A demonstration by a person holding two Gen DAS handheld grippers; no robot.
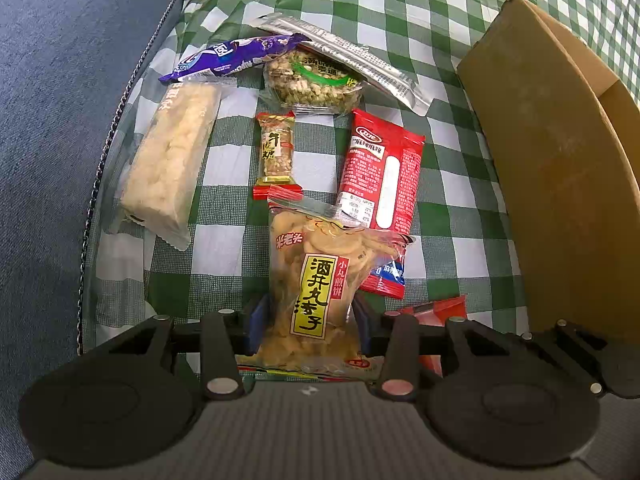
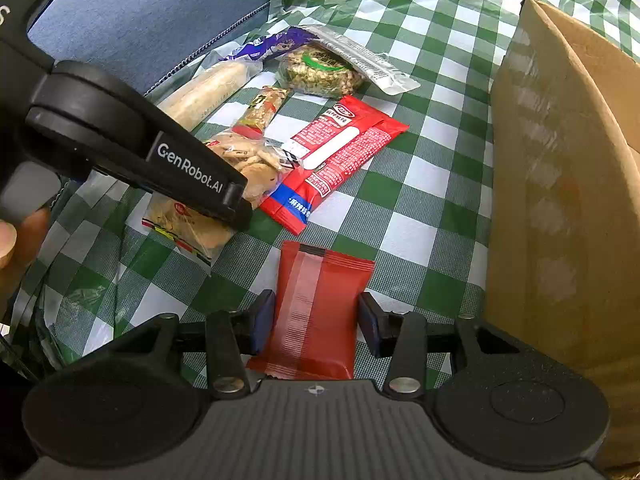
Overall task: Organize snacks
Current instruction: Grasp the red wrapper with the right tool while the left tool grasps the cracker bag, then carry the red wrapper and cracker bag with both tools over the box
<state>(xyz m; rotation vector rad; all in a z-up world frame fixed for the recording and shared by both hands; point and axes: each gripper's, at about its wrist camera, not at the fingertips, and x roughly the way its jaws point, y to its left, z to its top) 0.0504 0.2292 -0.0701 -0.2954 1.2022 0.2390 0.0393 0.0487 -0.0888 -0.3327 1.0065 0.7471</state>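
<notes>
- While the left gripper [image 1: 306,322] pinches the clear cracker bag [image 1: 316,288], lift straight up so it clears the long red packet [image 1: 380,176] beside it.
- Right gripper [image 2: 316,322] straddles the small red packet [image 2: 316,308]; its jaws seem closed on it, though I cannot be sure.
- Carry both toward the cardboard box [image 2: 560,184] on the right.
- Farther snacks lie on a wrinkled green checked cloth [image 2: 432,184] over a blue cushion [image 1: 60,80]; expect sliding.
</notes>
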